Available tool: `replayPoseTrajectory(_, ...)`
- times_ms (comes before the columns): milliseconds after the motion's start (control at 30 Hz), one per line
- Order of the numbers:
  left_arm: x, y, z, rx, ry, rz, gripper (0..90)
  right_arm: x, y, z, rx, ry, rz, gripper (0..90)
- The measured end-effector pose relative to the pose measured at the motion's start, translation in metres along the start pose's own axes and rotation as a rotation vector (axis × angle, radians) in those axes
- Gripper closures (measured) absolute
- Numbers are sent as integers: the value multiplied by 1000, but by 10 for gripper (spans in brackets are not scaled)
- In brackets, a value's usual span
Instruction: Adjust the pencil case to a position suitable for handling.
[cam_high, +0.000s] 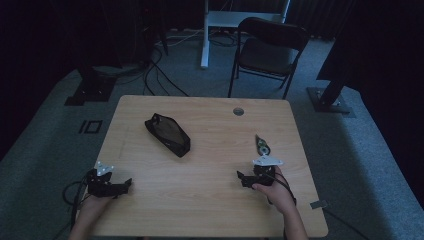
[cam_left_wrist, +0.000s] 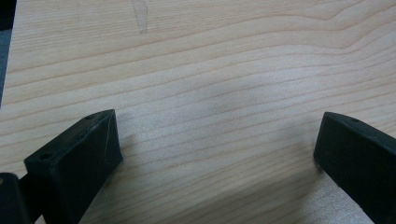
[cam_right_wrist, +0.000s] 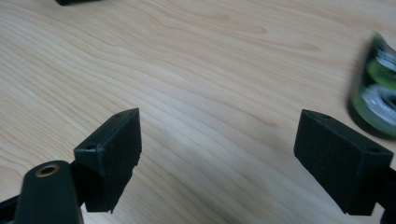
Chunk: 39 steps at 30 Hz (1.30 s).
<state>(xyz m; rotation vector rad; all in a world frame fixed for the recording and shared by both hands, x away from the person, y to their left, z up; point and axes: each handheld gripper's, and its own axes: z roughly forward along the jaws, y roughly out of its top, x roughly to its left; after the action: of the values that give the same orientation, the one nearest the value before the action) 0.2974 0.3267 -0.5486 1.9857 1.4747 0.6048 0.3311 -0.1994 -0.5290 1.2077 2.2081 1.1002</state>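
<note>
A pale wooden table (cam_high: 210, 200) with wavy grain and rounded corners stands on grey carpet in a dim room. At the far left, a dark stand's base (cam_high: 90, 90) sits on the floor with black cables (cam_high: 155, 75) trailing past it. At the table's near left corner, the left gripper (cam_high: 125, 186) rests in the person's left hand (cam_high: 92, 202); its blocky matte-black fingers (cam_left_wrist: 79, 158) stand wide apart over bare wood, holding nothing. Farther in, left of centre, a black pouch (cam_high: 167, 134), long and tapered, lies diagonally on the table. A small round grommet (cam_high: 238, 111) is set near the far edge. Behind the table stand a white post (cam_high: 205, 35) and a black folding chair (cam_high: 267, 52). At the near right, the right gripper (cam_high: 241, 177), held by the right hand (cam_high: 275, 192), is likewise spread and empty. Just beyond it lies a narrow green-and-white packet (cam_high: 261, 145), blurred at the right gripper view's edge.
</note>
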Motion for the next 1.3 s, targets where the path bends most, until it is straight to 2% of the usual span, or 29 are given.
replayPoseTrajectory(333, 0, 0, 0, -2, 0, -2, 7, 25, 24, 18, -51, 54, -44, 150)
replayPoseTrajectory(467, 0, 0, 0, -1, 0, -2, 7, 33, 32, 26, -50, 69, -69, 150)
replayPoseTrajectory(633, 0, 0, 0, 0, 0, -1, 7, 41, 38, 38, -43, 89, -64, 156)
replayPoseTrajectory(700, 0, 0, 0, 0, 0, -2, 7, 45, 40, 43, -36, 90, -80, 159)
replayPoseTrajectory(1000, 0, 0, 0, 0, 0, -2, 7, 62, 51, 62, -41, 135, -95, 166)
replayPoseTrajectory(1100, 0, 0, 0, 0, 0, -2, 7, 65, 54, 66, -34, 133, -102, 167)
replayPoseTrajectory(1300, 0, 0, 0, 0, 0, -2, 7, 78, 63, 76, -50, 166, -116, 168)
